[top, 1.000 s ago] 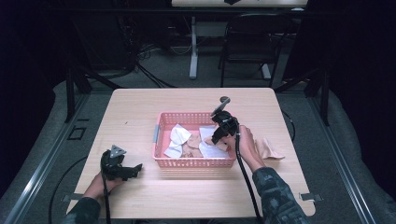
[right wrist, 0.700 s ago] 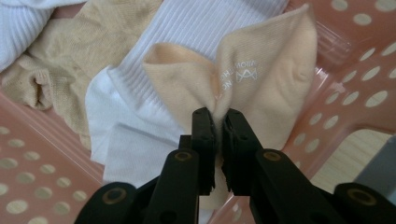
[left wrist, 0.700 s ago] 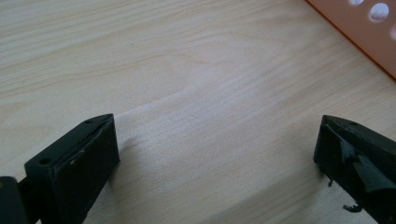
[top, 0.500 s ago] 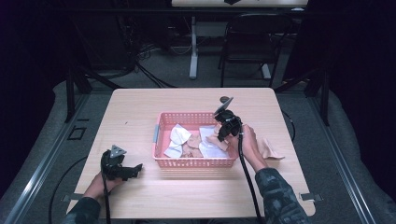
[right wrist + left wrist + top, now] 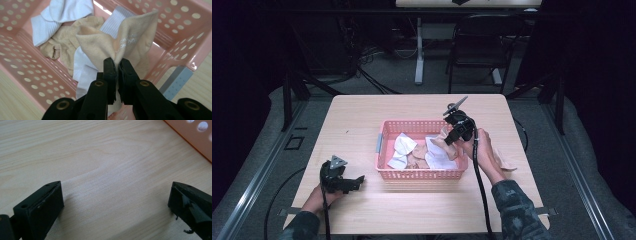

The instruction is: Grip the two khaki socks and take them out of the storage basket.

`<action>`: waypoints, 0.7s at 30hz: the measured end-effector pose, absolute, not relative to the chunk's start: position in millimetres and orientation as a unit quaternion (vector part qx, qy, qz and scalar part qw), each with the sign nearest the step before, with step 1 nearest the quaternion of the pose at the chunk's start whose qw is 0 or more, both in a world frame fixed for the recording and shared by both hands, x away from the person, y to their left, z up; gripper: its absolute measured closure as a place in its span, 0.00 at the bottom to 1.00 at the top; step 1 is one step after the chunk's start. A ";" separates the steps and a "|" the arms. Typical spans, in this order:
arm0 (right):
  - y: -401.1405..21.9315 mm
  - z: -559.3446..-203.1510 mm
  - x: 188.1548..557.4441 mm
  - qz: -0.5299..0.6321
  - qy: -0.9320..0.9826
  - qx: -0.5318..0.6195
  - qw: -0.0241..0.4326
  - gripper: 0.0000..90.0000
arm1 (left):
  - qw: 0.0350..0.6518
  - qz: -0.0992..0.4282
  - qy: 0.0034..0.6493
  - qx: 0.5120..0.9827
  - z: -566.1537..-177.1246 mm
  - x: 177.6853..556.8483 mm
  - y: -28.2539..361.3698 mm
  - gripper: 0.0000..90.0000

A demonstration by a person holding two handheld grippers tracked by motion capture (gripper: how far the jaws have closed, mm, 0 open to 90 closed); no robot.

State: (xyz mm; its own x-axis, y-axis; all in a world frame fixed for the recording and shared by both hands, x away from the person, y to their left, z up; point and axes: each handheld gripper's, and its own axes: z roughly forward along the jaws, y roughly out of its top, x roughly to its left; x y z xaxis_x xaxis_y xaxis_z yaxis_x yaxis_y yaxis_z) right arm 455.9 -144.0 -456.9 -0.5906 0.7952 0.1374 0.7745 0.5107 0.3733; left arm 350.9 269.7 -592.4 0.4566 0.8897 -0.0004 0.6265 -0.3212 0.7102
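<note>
A pink perforated basket [image 5: 384,135] [image 5: 180,37] stands mid-table and holds white and beige socks. My right gripper [image 5: 451,138] [image 5: 116,65] hangs over the basket's right part, its jaws pinched shut on a beige sock [image 5: 120,42] [image 5: 443,140] that is raised off the pile. A white sock [image 5: 62,11] [image 5: 402,145] and another beige sock [image 5: 62,42] lie under it in the basket. My left gripper [image 5: 354,182] [image 5: 116,200] rests low over the bare wood near the table's front left, jaws wide open with nothing between them.
A beige sock [image 5: 504,161] lies on the table right of the basket, behind the right hand. A grey label plate [image 5: 175,82] sits on the basket's end wall. The basket's corner [image 5: 192,137] shows ahead of the left gripper. A chair [image 5: 482,45] stands beyond the table.
The right gripper has closed on the beige sock in the basket and risen a little, pulling the sock up off the pile. The left gripper has stayed put.
</note>
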 end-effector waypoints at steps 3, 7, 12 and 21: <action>-143.9 -447.0 453.1 0.209 0.871 0.444 0.029 0.95 | 0.327 0.200 0.480 0.789 -592.3 351.0 269.9 0.00; -142.4 -441.5 450.7 0.205 0.874 0.439 0.032 0.95 | 0.328 0.200 0.481 0.788 -592.4 350.9 269.8 0.00; -142.5 -433.2 447.4 0.210 0.876 0.433 0.035 0.95 | 0.328 0.200 0.481 0.788 -592.4 350.9 269.8 0.00; -147.8 -423.8 444.9 0.222 0.874 0.430 0.034 0.95 | 0.328 0.200 0.481 0.788 -592.4 350.9 269.8 0.00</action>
State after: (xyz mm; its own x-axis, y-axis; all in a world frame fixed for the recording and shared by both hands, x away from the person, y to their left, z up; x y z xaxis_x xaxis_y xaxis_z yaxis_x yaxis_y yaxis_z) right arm 444.9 -147.8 -423.8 -0.6280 0.7669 0.1322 0.7371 0.5317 0.4172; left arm 350.9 269.8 -592.4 0.4573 0.8893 0.0003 0.6265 -0.3223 0.7097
